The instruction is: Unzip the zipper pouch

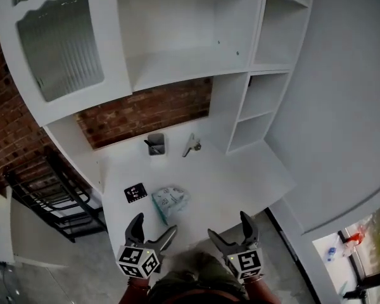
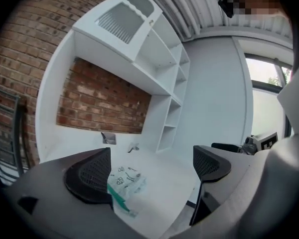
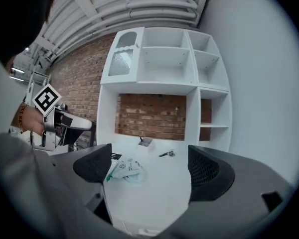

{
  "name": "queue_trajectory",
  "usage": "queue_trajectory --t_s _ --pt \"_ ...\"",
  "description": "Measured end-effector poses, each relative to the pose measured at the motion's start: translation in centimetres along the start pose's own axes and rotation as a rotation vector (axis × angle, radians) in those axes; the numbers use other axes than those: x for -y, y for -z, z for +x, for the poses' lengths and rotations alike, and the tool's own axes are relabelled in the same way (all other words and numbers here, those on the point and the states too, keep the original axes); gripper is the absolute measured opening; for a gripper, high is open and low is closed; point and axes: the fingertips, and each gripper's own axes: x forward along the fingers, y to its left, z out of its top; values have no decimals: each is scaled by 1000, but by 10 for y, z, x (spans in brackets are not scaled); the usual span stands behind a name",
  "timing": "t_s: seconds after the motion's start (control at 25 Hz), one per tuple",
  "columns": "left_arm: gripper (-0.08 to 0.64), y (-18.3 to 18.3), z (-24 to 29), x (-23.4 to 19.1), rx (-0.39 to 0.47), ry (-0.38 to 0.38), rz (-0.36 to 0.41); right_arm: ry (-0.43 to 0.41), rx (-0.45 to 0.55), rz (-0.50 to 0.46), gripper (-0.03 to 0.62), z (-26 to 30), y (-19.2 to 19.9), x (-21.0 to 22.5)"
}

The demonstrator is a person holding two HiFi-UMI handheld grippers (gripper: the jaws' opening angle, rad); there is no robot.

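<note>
White shelving (image 1: 177, 62) rises over a white desk (image 1: 228, 176), with red brick (image 1: 145, 113) showing behind it. Both tools hang at the desk's near edge: the left gripper (image 1: 155, 223) and the right gripper (image 1: 229, 225), each with jaws spread wide and nothing between them. The pouch (image 1: 170, 200) lies crumpled on the desk, pale with a green edge, just ahead of the left gripper and apart from it. A black card (image 1: 135, 192) sits just left of the pouch. A grey holder (image 1: 156, 144) and a small metal piece (image 1: 191, 145) stand near the back wall.

The pouch (image 1: 170, 200) is pale, dark-printed, with a green edge. The table (image 1: 231, 173) is white, the wall (image 1: 145, 111) red brick.
</note>
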Motion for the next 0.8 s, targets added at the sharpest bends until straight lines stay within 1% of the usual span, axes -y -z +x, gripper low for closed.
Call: queue_trajectory --t_s 0.08,0.16,0.28,0.44,0.52,0.68,0.8 --pt "514 -4 -2 -10 22 -71 -39 -83 -5 -18 479 19 -1 -1" --pt "508 -9 0 -15 50 -121 -68 -152 -5 -45 477 37 -4 1" --pt "505 -12 6 -18 67 -177 -73 -244 -12 -83 474 63 -4 3" --pt "503 -10 9 -22 85 -251 -93 -362 -55 -71 454 90 8 -3" --pt "503 -7 7 -25 81 -282 -94 -405 -54 -72 453 106 9 -7" --pt "503 1 -3 -30 74 -321 -101 -483 -19 -127 453 134 3 -21" --pt "500 10 -9 -34 69 -344 -120 -561 -20 -169 452 155 7 -35"
